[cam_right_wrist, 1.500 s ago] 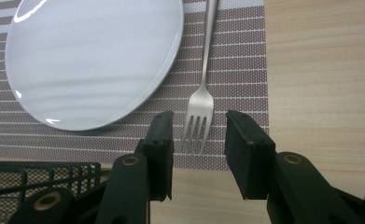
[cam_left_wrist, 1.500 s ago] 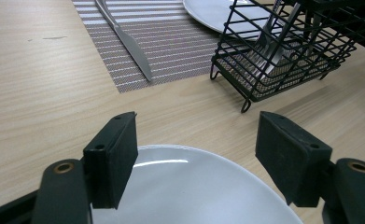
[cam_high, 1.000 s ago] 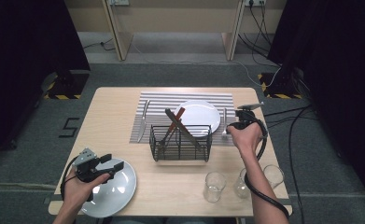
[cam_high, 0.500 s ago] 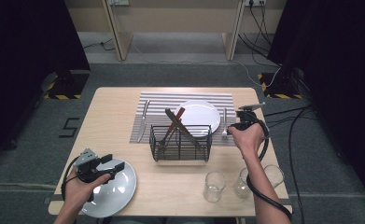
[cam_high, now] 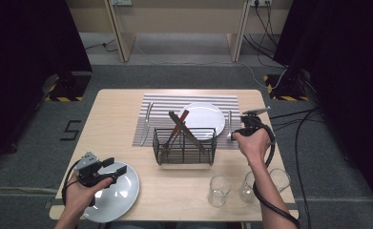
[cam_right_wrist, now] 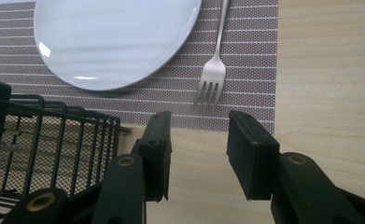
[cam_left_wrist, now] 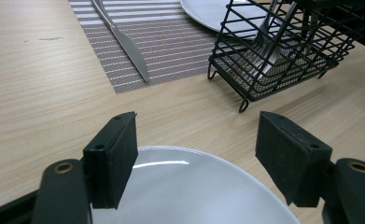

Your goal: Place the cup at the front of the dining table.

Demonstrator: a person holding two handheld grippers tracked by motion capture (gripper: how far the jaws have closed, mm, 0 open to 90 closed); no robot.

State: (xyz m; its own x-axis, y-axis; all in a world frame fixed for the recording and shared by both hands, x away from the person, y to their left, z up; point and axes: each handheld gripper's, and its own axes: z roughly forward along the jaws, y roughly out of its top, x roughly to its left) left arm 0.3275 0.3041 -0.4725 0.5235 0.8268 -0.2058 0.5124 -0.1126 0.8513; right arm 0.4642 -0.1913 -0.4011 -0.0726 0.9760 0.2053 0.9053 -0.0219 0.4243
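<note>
My left gripper [cam_high: 108, 170] hovers open over the far rim of a white plate [cam_high: 112, 195] at the table's front left corner; in the left gripper view its jaws [cam_left_wrist: 196, 163] stand wide apart above that plate [cam_left_wrist: 189, 186]. My right gripper [cam_high: 240, 132] is open just right of the black wire basket [cam_high: 185, 145]. In the right gripper view its jaws [cam_right_wrist: 199, 158] stand just short of the tines of a fork [cam_right_wrist: 213, 79], which lies on the striped placemat [cam_right_wrist: 245, 56] beside a second white plate [cam_right_wrist: 115, 37].
The basket [cam_left_wrist: 283, 46] holds several utensils leaning crosswise. A knife [cam_high: 147, 123] lies on the placemat's left part [cam_high: 160, 102], and the fork [cam_high: 229, 125] lies right of the plate [cam_high: 201, 119]. Three clear glasses [cam_high: 219, 190] stand at the front right.
</note>
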